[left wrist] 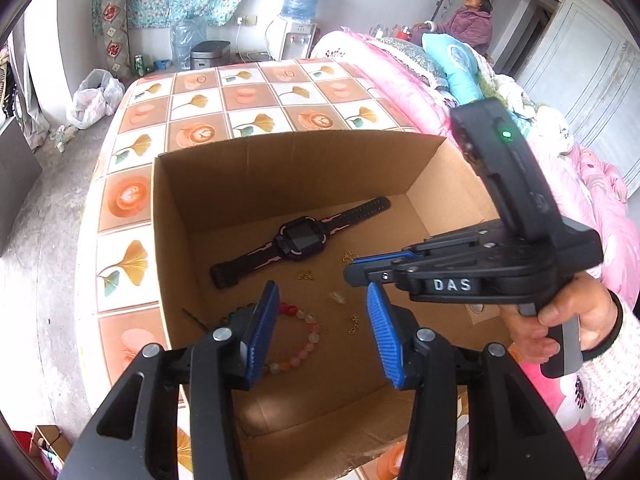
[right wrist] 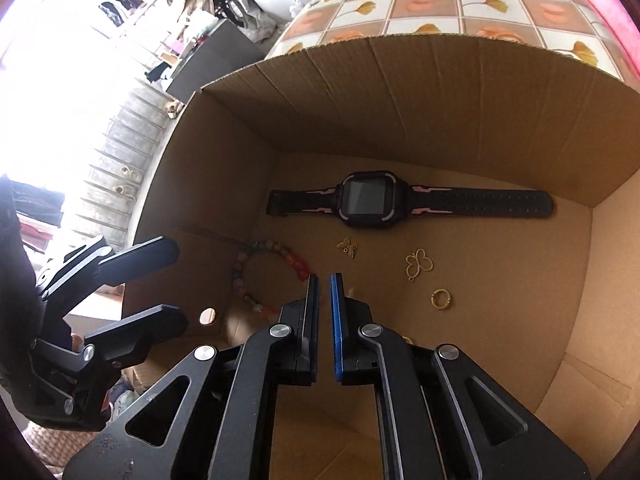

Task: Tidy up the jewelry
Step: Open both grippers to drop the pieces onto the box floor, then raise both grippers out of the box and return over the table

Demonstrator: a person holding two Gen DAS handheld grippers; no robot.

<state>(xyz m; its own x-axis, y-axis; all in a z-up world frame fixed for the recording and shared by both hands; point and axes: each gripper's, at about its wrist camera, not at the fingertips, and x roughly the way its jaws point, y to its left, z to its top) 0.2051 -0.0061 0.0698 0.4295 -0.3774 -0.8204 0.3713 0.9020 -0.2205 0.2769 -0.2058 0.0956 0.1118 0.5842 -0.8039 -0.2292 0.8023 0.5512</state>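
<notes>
Cardboard box (right wrist: 440, 92): one watch (right wrist: 368, 200), one bracelet (right wrist: 276, 264), one ring (right wrist: 441, 299).

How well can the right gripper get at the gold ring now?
Probably yes: the ring lies bare on the box floor, just right of the right gripper, with nothing between. But its fingers look nearly shut and must open first.
</notes>
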